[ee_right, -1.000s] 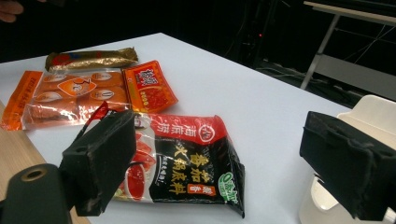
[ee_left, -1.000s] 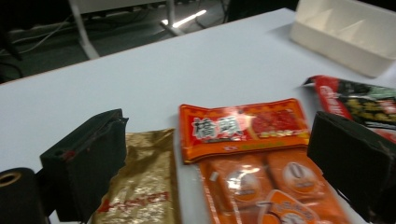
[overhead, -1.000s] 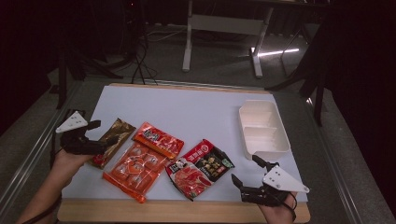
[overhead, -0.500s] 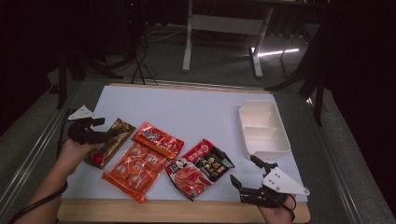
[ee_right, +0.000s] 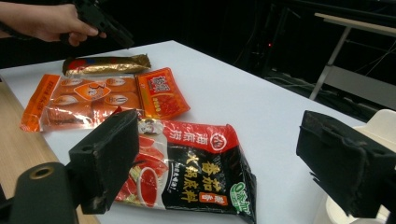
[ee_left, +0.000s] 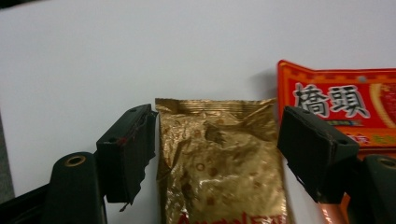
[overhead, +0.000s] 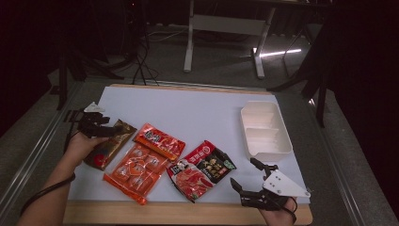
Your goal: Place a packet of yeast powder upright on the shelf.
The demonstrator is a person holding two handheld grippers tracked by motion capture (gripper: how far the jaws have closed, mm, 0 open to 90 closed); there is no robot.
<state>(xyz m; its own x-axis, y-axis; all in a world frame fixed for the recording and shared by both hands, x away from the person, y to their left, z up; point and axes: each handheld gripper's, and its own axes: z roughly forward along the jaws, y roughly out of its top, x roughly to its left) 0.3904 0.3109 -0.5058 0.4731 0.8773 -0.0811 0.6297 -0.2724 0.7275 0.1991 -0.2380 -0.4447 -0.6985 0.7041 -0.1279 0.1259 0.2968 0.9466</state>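
Note:
A gold foil packet (overhead: 112, 142) lies at the left of the white mat. My left gripper (overhead: 104, 128) is low over its far end. In the left gripper view the gold packet (ee_left: 219, 163) sits between the jaws of my left gripper (ee_left: 217, 116). These jaws have just been closing; the left one is at the packet's edge and a gap remains at the right one, so it is open. My right gripper (overhead: 244, 173) rests open near the front edge, with a red and black packet (ee_right: 187, 172) lying beyond my right gripper's (ee_right: 222, 126) jaws.
Beside the gold packet lie a small orange-red packet (overhead: 160, 140) and a larger orange packet (overhead: 136, 169). The red and black packet (overhead: 202, 169) is to their right. A white two-compartment tray (overhead: 263, 129) stands at the right. A wooden table edge (overhead: 188, 214) runs along the front.
My left hand moved away from the front edge and down onto the gold packet's far end, and its jaws narrowed around it. The right gripper stayed where it was.

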